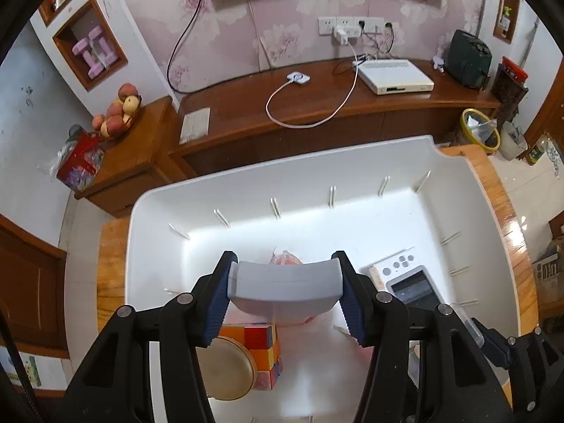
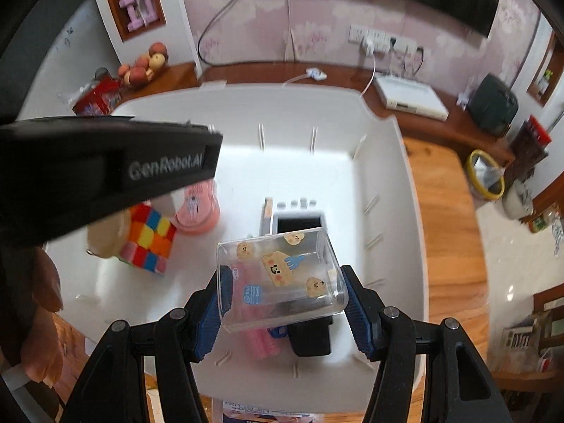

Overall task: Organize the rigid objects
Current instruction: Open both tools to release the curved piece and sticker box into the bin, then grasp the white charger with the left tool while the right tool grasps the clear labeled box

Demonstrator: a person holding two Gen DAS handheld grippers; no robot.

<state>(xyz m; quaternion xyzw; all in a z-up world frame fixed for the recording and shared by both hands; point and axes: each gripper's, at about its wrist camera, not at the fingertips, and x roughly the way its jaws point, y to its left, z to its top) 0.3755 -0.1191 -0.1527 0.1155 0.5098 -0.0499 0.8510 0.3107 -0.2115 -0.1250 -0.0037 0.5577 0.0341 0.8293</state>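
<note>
Left wrist view: a grey-white box (image 1: 285,287) sits clamped between the blue pads of the left gripper (image 1: 285,294), held above the floor of a large white bin (image 1: 469,190) that stands on a wooden table (image 1: 507,218). Below it in the bin lie a colourful cube puzzle (image 1: 264,345), touching a round tan lid (image 1: 225,370) on the near left, a pink container (image 1: 287,259) partly hidden behind the box, and a white toy oven (image 1: 405,278) toward the bin's right wall.

Right wrist view: the right gripper (image 2: 283,303) grips a clear plastic box (image 2: 278,275) printed with cartoon bears, tilted over the near right part of the bin (image 2: 405,183). Directly beneath it are a pink item (image 2: 262,343) and a black block (image 2: 312,338); the toy oven (image 2: 296,216) lies just beyond. The cube puzzle (image 2: 149,239) and pink container (image 2: 199,211) stand near the bin's left wall, part-covered by the black body of the left gripper (image 2: 105,172). A hand (image 2: 38,313) shows at the left edge. A wooden cabinet (image 1: 317,98) runs along the wall beyond the table
</note>
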